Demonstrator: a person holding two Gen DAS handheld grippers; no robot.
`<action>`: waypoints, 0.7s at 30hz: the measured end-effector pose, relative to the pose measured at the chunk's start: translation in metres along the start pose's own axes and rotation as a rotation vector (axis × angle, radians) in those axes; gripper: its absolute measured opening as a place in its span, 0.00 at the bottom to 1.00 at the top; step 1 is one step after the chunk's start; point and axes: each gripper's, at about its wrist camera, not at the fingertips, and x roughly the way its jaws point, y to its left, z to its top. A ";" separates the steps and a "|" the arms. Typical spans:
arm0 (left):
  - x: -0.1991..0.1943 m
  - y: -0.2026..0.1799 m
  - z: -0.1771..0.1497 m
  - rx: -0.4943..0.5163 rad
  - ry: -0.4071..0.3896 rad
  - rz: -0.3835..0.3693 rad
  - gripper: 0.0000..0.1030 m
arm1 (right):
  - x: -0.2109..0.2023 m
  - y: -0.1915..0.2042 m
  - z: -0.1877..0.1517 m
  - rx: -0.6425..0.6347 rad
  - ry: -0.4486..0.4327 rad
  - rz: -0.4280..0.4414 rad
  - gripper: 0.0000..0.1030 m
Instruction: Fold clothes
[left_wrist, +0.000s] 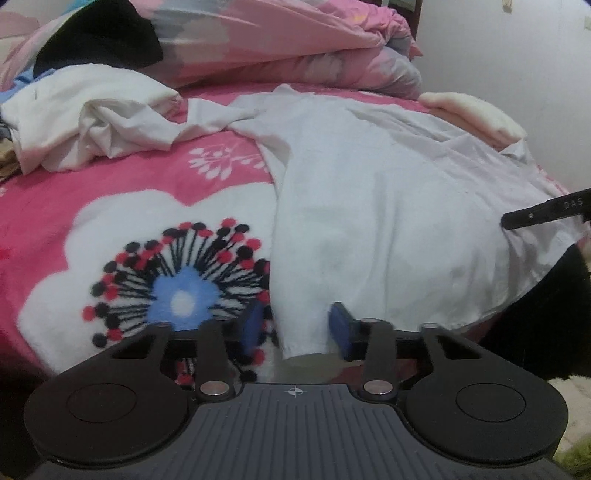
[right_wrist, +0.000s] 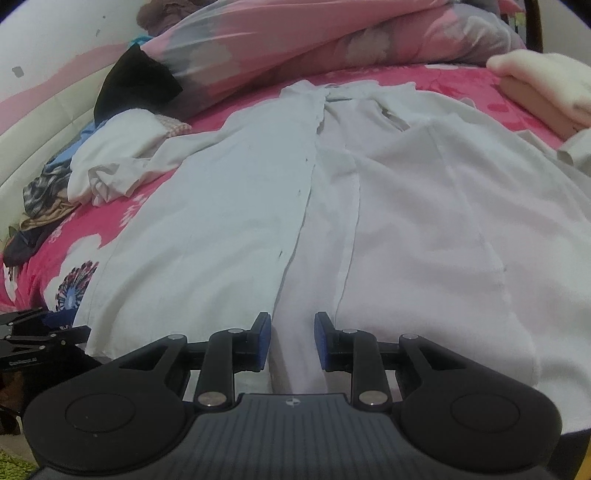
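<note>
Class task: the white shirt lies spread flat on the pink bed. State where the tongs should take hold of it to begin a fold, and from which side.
Probably the near hem of the white shirt, approached from the bed's near edge. The hem hangs slightly over that edge, giving a free lip, and both the left tongs and right tongs stand open around it.

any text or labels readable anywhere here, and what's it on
"DAS": white letters on the black bar of the right claw, at the edge of the left wrist view.
Small white print on the left claw, seen in the right wrist view: too blurred to read.
No text on the white shirt or pink blanket.
</note>
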 end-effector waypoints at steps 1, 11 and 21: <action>-0.001 0.000 0.000 -0.006 0.003 0.005 0.08 | 0.000 -0.001 -0.001 0.004 0.000 0.001 0.27; -0.007 0.046 -0.011 -0.371 0.077 -0.133 0.00 | -0.001 -0.004 -0.001 -0.010 -0.013 0.006 0.27; -0.004 0.054 -0.014 -0.403 0.061 -0.179 0.15 | 0.001 0.005 -0.001 -0.022 0.011 0.038 0.28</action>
